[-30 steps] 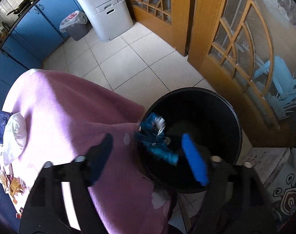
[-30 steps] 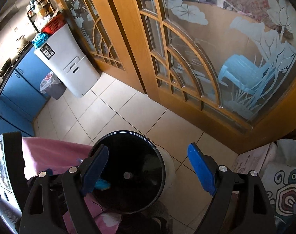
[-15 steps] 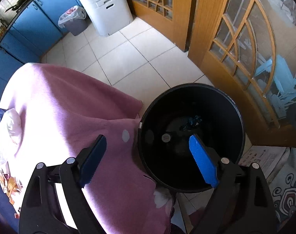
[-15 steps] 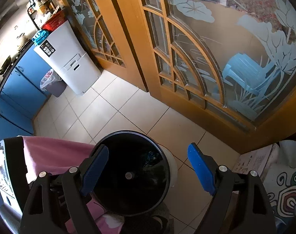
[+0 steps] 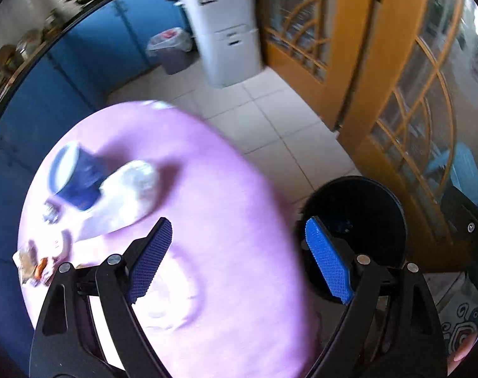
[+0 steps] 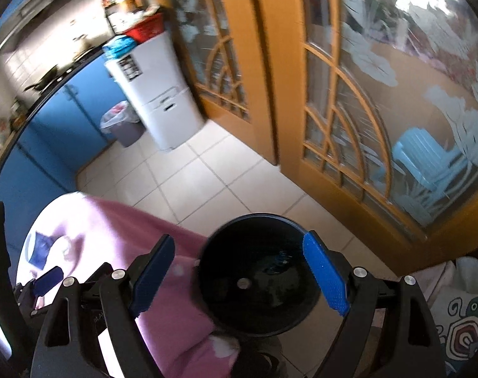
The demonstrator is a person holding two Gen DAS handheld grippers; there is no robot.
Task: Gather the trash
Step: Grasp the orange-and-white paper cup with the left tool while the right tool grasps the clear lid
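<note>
Both grippers, left [image 5: 237, 258] and right [image 6: 239, 278], spread and empty; bin [image 6: 258, 278] beside table [image 5: 207, 220] to catch swept-off trash [image 5: 34, 263].

We've got the black round bin [image 6: 258, 286] standing upright on the tiles right beside the table, with what looks like a crumpled blue wrapper [image 6: 278, 260] sitting inside it.

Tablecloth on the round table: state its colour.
The tablecloth is pink-lilac, clearest in the left wrist view.
</note>
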